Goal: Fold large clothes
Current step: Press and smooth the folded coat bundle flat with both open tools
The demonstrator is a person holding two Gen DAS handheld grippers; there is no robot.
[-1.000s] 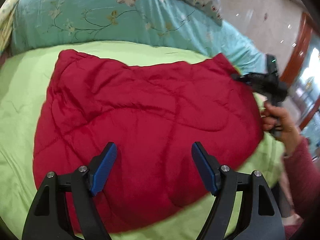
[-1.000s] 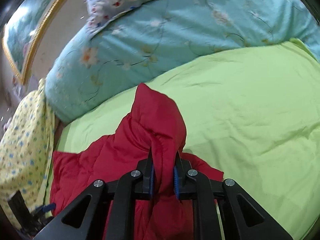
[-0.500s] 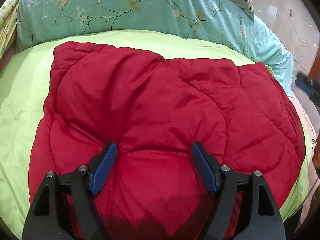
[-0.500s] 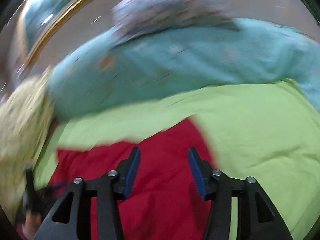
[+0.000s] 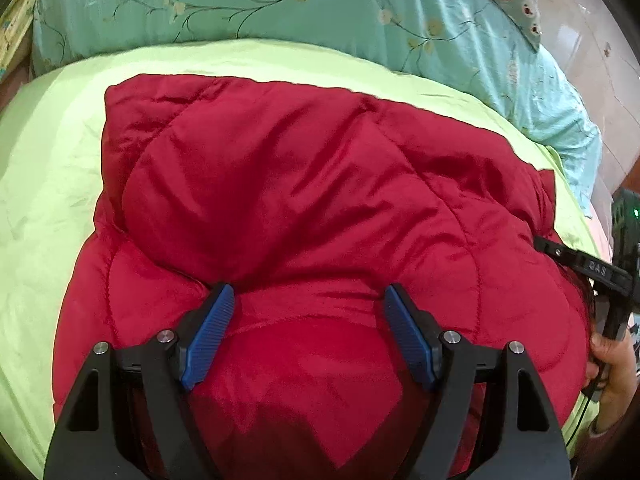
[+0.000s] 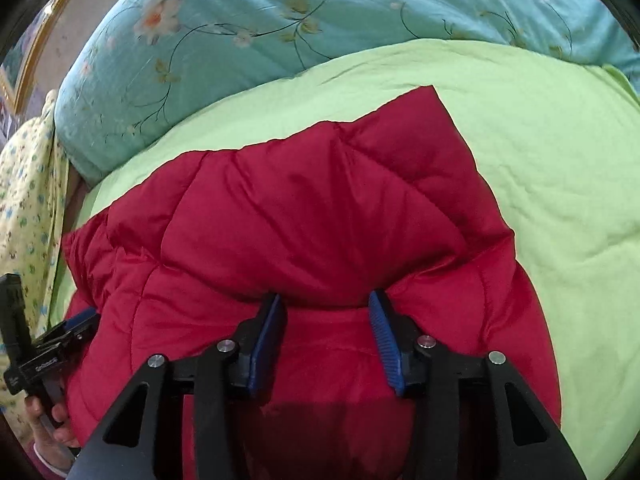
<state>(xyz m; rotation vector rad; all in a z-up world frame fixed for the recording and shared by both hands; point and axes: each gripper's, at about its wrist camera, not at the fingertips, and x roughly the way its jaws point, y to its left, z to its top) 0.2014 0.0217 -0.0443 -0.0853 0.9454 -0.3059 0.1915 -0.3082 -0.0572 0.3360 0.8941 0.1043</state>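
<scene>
A red quilted padded garment (image 5: 312, 208) lies folded on the light green bedspread (image 5: 48, 168); its upper layer is laid over the lower one. It also shows in the right wrist view (image 6: 312, 216). My left gripper (image 5: 308, 300) is open and empty, its blue pads just above the garment's near part. My right gripper (image 6: 326, 304) is open and empty, at the edge of the folded-over layer. The right gripper shows at the garment's right edge in the left wrist view (image 5: 592, 272). The left gripper shows at the left edge of the right wrist view (image 6: 52, 344).
A turquoise floral duvet (image 5: 248, 4) is bunched along the far side of the bed, also in the right wrist view (image 6: 280, 12). A yellow patterned cloth (image 6: 28, 200) hangs at the left. Tiled floor (image 5: 592, 52) lies beyond the bed's right side.
My right gripper let go of the red fold it was shut on, opened, and now rests low over the garment. The fold now lies flat. My left gripper moved in closer over the garment.
</scene>
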